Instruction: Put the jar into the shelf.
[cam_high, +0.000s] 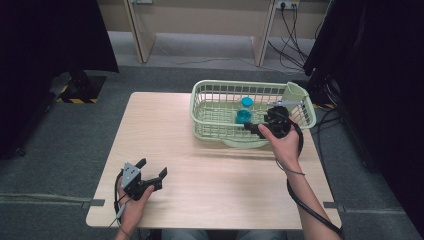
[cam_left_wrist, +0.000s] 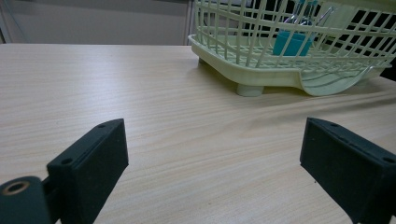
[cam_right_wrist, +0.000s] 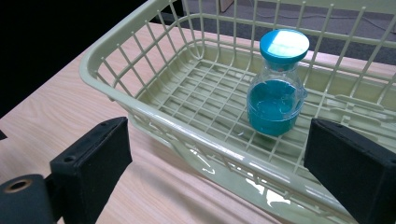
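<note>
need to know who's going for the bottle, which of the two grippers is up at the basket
The right gripper, jaws open over the green basket's near rim, facing the blue-capped bottle. The left gripper sits open over bare table, far from the basket.

We see a light wooden table (cam_high: 200, 150) standing on grey carpet. A pale green basket (cam_high: 210, 107) sits on it near the far right corner. The left gripper (cam_high: 152, 170) rests near the near left corner.

A pale green plastic basket (cam_high: 210, 107) on the wooden table's (cam_high: 200, 165) far right holds a blue-capped clear bottle (cam_high: 244, 111); the right gripper (cam_high: 257, 129) hovers open-jawed at its near rim.
</note>
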